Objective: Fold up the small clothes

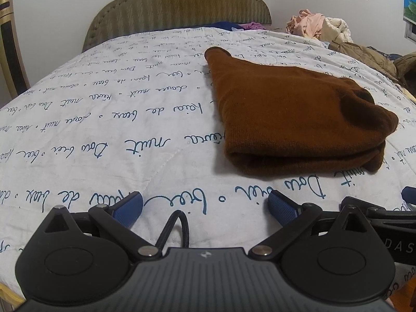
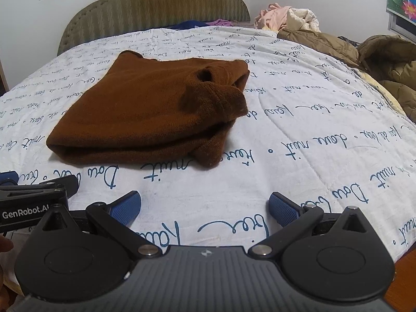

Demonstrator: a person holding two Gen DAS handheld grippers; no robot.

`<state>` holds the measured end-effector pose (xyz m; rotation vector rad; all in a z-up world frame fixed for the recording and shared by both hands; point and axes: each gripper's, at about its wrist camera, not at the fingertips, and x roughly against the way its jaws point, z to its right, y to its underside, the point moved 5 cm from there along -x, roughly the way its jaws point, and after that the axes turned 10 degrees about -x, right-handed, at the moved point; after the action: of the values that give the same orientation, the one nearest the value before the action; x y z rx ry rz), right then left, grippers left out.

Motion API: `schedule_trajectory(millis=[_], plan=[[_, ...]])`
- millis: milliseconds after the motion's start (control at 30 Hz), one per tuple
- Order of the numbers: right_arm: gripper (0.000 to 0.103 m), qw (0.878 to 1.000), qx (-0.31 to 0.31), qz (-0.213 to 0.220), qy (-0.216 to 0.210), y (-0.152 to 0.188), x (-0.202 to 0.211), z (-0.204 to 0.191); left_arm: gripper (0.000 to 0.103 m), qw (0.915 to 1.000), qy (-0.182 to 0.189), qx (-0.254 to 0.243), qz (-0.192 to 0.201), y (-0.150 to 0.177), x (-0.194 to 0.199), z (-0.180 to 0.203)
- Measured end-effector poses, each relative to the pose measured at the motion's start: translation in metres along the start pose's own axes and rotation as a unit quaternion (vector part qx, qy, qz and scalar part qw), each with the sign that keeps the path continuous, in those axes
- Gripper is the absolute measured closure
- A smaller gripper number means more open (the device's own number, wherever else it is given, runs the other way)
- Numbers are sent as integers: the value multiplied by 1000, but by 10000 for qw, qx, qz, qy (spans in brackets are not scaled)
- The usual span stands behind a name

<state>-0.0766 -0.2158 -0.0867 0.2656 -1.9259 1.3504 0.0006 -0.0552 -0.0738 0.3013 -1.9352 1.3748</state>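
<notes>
Left wrist view, folded brown sweater point(image 1: 293, 109) lying on lettered quilt point(image 1: 104, 119), left gripper point(image 1: 205, 208) fingers spread apart and empty, right gripper point(image 2: 205, 206) likewise, clothes pile point(image 2: 288, 17) beside headboard point(image 2: 156, 5).

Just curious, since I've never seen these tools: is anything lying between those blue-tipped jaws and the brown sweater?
Nothing visible. Only bare printed quilt separates the open left gripper and open right gripper from the folded brown sweater. The olive jacket and clothes pile sit off to the side.

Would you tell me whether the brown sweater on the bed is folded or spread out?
Folded: the brown sweater lies in stacked layers with a doubled near edge.
</notes>
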Motion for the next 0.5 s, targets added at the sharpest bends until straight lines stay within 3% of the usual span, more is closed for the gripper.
schedule_trajectory(millis=[167, 333, 500], plan=[[0, 10000, -6, 23, 1, 0, 0, 1, 0, 10000, -11, 75, 26, 0, 2, -2], [0, 9999, -41, 105, -83, -2, 4, 4, 0, 9988, -385, 306, 78, 0, 10, -16], [0, 9996, -136, 189, -129, -10, 8, 11, 0, 9983, -337, 476, -15, 4, 11, -26]])
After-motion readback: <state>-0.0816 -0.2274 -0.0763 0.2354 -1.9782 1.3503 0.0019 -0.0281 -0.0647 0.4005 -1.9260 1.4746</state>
